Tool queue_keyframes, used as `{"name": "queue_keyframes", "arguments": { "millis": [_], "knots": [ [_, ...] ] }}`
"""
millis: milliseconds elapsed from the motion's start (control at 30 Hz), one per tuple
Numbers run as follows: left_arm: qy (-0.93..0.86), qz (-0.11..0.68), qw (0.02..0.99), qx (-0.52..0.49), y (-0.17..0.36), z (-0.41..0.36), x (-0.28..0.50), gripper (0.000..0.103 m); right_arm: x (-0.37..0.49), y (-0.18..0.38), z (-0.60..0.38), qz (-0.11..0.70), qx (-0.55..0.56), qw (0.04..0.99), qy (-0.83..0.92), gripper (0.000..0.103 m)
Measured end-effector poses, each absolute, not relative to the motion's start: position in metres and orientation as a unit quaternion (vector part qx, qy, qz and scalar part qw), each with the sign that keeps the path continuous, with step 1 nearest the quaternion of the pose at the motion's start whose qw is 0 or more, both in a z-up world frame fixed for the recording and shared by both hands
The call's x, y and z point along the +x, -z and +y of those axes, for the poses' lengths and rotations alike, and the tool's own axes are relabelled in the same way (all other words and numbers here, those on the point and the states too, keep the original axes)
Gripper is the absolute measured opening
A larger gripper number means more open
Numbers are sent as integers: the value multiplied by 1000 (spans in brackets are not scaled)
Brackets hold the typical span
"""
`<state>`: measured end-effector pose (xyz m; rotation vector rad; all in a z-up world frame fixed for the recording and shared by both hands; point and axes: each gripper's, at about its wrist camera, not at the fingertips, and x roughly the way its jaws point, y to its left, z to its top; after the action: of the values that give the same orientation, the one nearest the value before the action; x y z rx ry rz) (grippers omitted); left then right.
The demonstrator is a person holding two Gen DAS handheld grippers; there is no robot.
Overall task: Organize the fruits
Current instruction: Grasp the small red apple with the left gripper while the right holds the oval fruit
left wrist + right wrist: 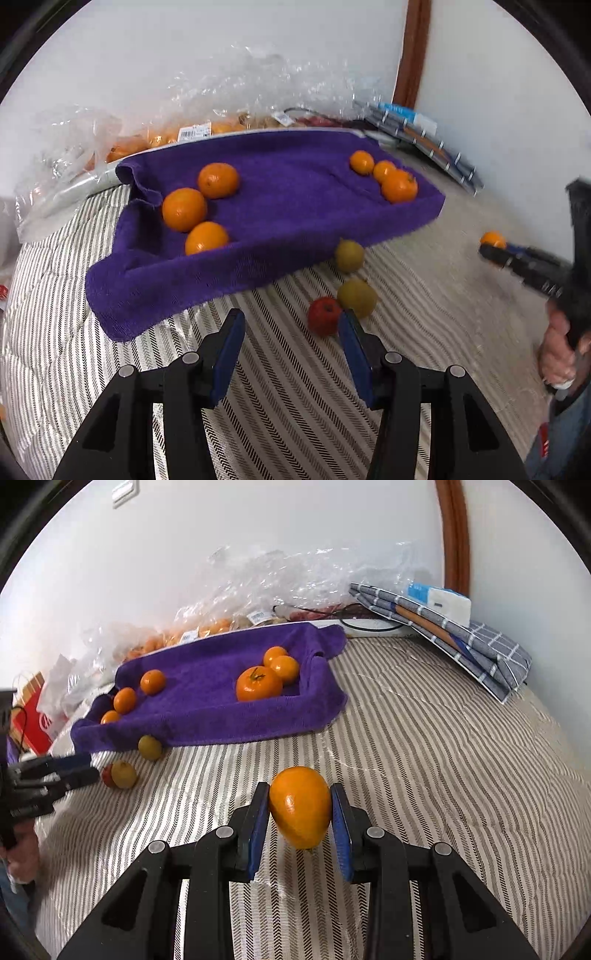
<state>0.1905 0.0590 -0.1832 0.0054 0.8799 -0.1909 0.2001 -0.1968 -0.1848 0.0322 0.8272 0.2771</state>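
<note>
A purple towel (288,206) lies on the striped bedding and holds two groups of three oranges, one at left (184,209) and one at right (399,185). Two yellow-green fruits (356,297) and a red fruit (324,315) lie on the bedding in front of it. My left gripper (291,325) is open and empty, its right finger just beside the red fruit. My right gripper (300,805) is shut on an orange (300,806) and holds it above the bedding, right of the towel (221,701). It also shows in the left wrist view (496,249).
Clear plastic bags with more fruit (166,136) lie along the wall behind the towel. A folded grey checked cloth with a box (443,627) sits at the back right corner. A red and white bag (33,716) stands at the far left.
</note>
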Motion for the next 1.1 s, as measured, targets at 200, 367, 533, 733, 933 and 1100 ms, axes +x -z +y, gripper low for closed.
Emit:
{"name": "queue_keyframes", "arguments": {
  "millis": [200, 367, 533, 733, 933, 1100],
  "knots": [
    [85, 442, 892, 46, 194, 45, 194, 50, 201, 184, -202, 398, 36, 906, -140, 32],
    [80, 442, 892, 43, 194, 44, 201, 38, 200, 185, -203, 397, 41, 905, -145, 32],
    [84, 442, 892, 48, 194, 36, 209, 35, 199, 184, -206, 394, 49, 906, -144, 32],
    [83, 441, 892, 45, 193, 32, 211, 34, 199, 185, -206, 394, 53, 906, -144, 32],
    [95, 431, 897, -3, 189, 43, 210, 23, 199, 186, -206, 396, 53, 906, -141, 32],
    [88, 407, 909, -26, 183, 51, 205, 23, 199, 185, -207, 394, 52, 907, -140, 32]
  ]
}}
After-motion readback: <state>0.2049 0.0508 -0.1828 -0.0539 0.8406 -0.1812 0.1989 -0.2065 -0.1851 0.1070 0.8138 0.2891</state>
